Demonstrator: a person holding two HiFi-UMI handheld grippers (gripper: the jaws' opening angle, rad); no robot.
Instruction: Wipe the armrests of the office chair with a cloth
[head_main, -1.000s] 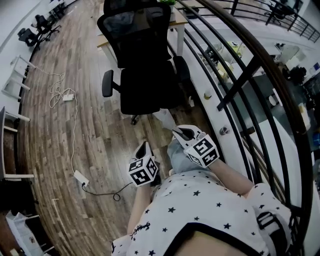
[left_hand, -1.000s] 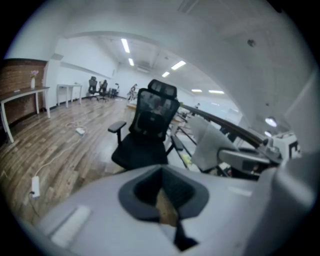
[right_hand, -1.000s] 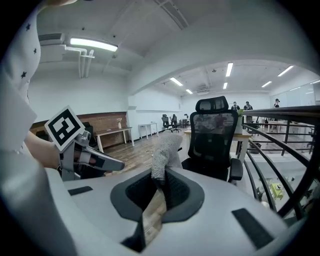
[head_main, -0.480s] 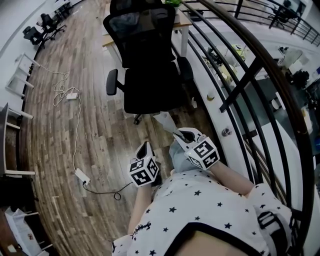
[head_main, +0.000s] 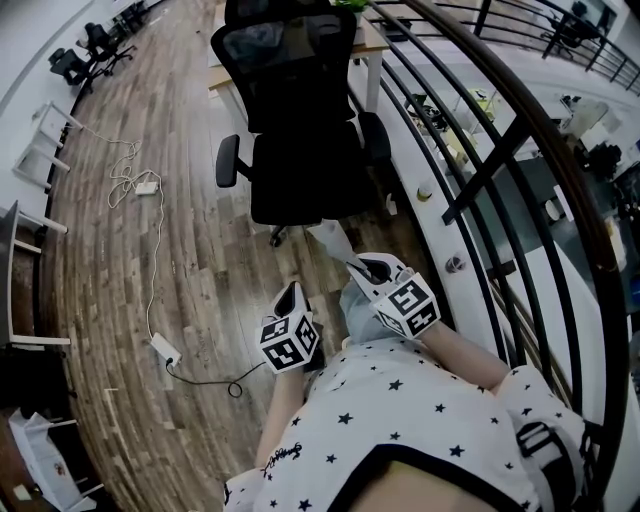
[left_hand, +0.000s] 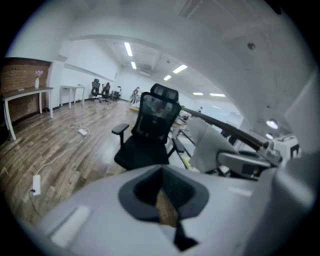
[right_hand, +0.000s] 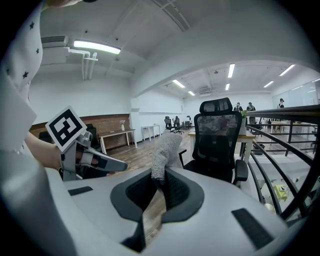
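2 grippers are hanging well apart from the chair (head_main: 300, 150). The right gripper (right_hand: 157, 182) is pinching the cloth (right_hand: 165, 147) in its fingers (right_hand: 182, 194); the left gripper (left_hand: 164, 197) is keeping its fingers (left_hand: 142, 194) closed, empty. Wiping is not starting yet; the cloth needs carrying to an armrest (head_main: 228, 160).

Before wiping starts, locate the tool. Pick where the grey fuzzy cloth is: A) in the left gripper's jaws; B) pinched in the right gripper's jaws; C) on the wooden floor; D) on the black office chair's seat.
B: the grey fuzzy cloth sticks up from between the right gripper's shut jaws.
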